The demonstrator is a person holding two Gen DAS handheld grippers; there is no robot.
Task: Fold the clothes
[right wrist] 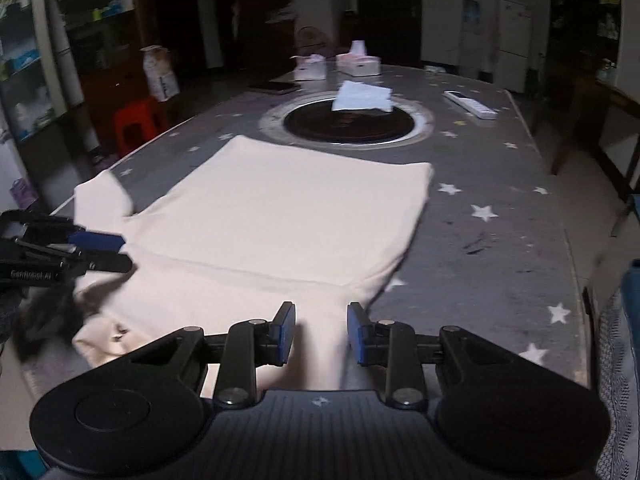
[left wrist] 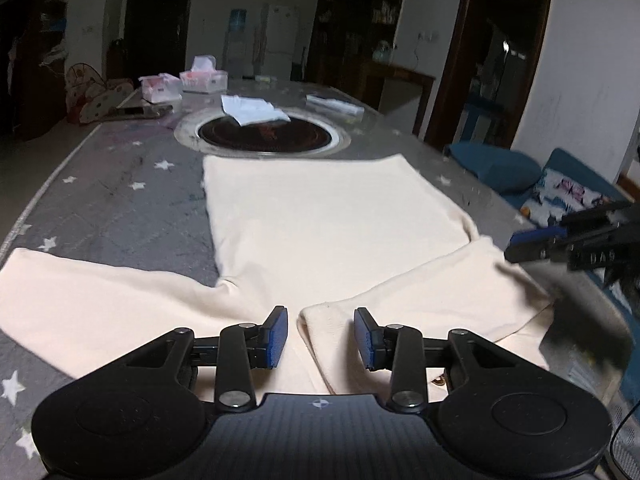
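A cream long-sleeved garment (left wrist: 320, 220) (right wrist: 280, 216) lies flat on the grey star-patterned table cover (left wrist: 120, 200). One sleeve (left wrist: 80, 292) stretches out to the left. The other sleeve (left wrist: 440, 292) is folded in across the near hem. My left gripper (left wrist: 320, 338) hovers over the near edge, open, with the folded sleeve's end lying between its blue pads but not pinched. My right gripper (right wrist: 320, 332) is open too, with a ridge of cream cloth running loosely under its gap. Each gripper also shows from the side in the other view, the right gripper (left wrist: 528, 246) and the left gripper (right wrist: 104, 250).
A round black hob (left wrist: 266, 134) (right wrist: 348, 122) is set into the table beyond the garment, with white paper (left wrist: 252, 110) on it. Tissue boxes (left wrist: 202, 78) and a white remote (right wrist: 470, 105) lie farther back. A red stool (right wrist: 136, 124) and a blue cushion (left wrist: 496, 168) flank the table.
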